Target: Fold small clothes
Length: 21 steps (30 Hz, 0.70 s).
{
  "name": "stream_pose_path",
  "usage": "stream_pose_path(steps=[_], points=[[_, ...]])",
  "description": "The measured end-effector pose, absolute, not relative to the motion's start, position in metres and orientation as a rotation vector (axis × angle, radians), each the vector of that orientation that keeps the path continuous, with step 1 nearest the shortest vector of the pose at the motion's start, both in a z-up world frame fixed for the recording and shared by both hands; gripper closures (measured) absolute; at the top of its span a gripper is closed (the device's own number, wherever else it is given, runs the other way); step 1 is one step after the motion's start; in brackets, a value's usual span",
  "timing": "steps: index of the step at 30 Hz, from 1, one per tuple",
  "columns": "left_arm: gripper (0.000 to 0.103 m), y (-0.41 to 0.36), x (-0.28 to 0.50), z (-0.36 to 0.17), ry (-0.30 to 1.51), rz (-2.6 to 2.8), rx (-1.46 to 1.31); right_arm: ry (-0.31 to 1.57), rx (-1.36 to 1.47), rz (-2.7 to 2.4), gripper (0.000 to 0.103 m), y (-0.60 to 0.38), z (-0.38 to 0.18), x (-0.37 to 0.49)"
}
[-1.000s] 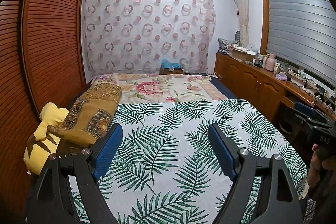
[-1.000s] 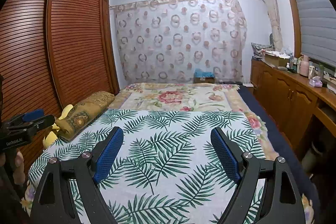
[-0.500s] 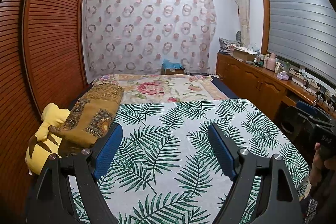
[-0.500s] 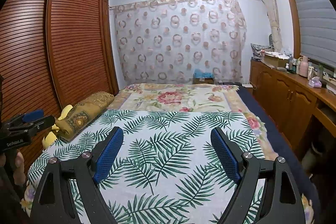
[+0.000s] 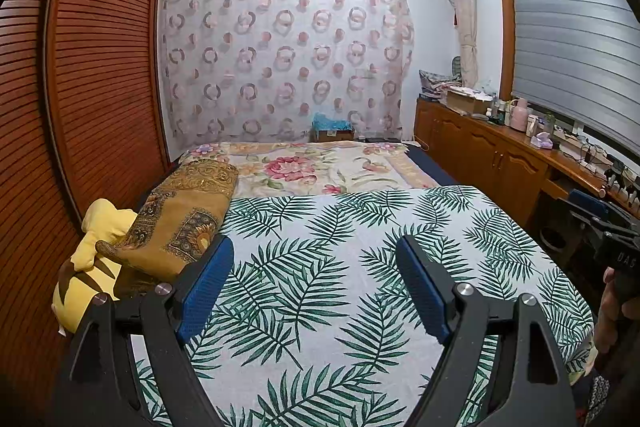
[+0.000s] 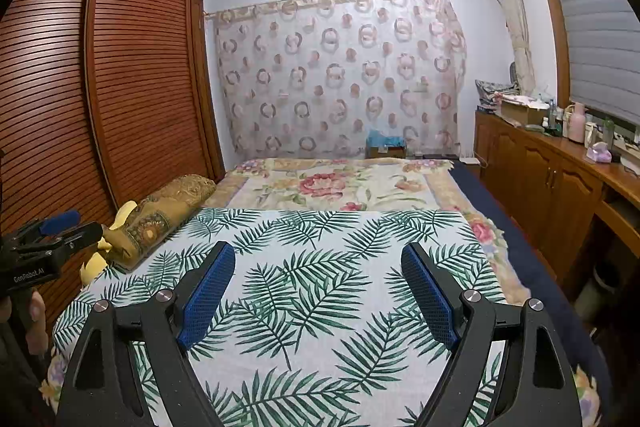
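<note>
A bed (image 5: 320, 167) fills most of the room, and a palm-leaf sheet (image 5: 340, 267) lies flat over its near half, with a floral cover (image 5: 320, 171) beyond it. Small clothes to fold are in neither view; the sheet is bare under both tools. A louvred wardrobe (image 5: 100, 67) stands along the left side. On the right a long wooden worktop (image 6: 560, 155) carries an open cardboard box (image 6: 520, 111) whose contents are too small to make out, plus bottles and a pink jug (image 6: 577, 117). Another box (image 5: 334, 135) sits at the far end of the bed with blue material on top. A brown patterned pillow (image 5: 180, 215) rests on a yellow plush toy (image 5: 88, 267) at the bed's left edge. The left tongs (image 5: 316, 267) hang above the sheet with jaws wide apart, gripping nothing. The right tongs (image 6: 318, 271) do likewise.
</note>
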State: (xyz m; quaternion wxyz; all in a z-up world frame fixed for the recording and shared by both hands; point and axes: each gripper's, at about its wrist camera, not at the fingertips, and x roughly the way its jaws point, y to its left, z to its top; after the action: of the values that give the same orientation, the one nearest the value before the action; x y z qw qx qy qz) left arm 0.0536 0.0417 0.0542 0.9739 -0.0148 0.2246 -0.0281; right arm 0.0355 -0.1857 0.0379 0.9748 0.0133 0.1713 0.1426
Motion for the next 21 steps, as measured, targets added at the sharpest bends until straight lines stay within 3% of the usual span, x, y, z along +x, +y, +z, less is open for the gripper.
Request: stream_pose_path(steps=[21], points=[[0.019, 0.0388, 0.054, 0.0525, 0.452, -0.053, -0.03, 0.335, 0.022, 0.289, 0.017, -0.1925, 0.0392, 0.0339]])
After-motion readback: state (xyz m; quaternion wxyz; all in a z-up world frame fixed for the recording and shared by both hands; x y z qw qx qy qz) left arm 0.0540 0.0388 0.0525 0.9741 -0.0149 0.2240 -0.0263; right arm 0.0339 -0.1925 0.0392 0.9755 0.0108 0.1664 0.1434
